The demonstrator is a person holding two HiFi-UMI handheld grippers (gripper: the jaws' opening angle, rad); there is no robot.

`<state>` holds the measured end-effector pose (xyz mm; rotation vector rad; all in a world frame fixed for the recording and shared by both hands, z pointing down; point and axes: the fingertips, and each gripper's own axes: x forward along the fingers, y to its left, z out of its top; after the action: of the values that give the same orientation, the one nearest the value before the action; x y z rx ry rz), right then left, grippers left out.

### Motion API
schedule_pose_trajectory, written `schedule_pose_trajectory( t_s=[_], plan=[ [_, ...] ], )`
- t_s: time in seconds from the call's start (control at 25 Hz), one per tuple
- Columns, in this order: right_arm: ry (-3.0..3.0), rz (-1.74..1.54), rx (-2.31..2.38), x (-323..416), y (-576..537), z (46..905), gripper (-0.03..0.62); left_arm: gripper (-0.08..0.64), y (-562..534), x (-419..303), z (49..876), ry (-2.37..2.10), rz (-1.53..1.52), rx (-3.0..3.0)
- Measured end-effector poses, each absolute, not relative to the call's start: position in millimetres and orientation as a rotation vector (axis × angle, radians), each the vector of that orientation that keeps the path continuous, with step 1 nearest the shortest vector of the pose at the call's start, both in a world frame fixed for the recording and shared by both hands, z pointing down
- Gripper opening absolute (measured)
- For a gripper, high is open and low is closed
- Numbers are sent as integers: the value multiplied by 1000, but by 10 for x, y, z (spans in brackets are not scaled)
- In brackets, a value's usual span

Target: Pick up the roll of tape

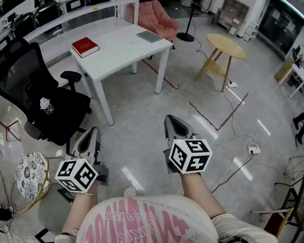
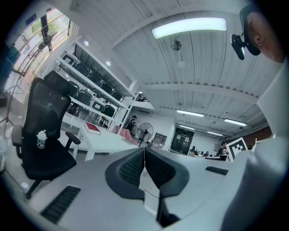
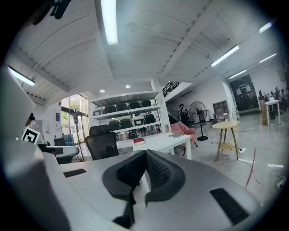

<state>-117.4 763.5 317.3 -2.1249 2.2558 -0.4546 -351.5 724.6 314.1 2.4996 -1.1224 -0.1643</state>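
No roll of tape can be made out in any view. My left gripper (image 1: 89, 139) is held low at the left, shut, with nothing between its jaws; in the left gripper view its pads (image 2: 144, 151) meet. My right gripper (image 1: 174, 126) is out in front at the centre, also shut and empty, and the right gripper view shows its pads (image 3: 146, 153) pressed together. Both point toward a white table (image 1: 121, 48). A small whitish object (image 1: 46, 105) rests on the seat of a black office chair (image 1: 24, 82); what it is I cannot tell.
The white table carries a red book (image 1: 85, 46) and a grey pad (image 1: 149, 36). A round wooden table (image 1: 226, 45) stands at the right, a pink armchair (image 1: 157, 16) behind. A power strip (image 1: 253, 149) with cables lies on the floor. A patterned round stool (image 1: 31, 178) is at the lower left.
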Motion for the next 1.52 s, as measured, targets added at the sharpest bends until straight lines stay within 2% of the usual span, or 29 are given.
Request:
schedule_pose_trajectory(
  t_s=[0.88, 1.52],
  plan=[
    [2221, -483, -2138, -1045, 7334, 3165, 15, 25, 6909, -3424, 3108, -1100, -173, 2502],
    [2184, -448, -2124, -1352, 6366, 3110, 15, 25, 5865, -3686, 3002, -1055, -207, 2554]
  ],
)
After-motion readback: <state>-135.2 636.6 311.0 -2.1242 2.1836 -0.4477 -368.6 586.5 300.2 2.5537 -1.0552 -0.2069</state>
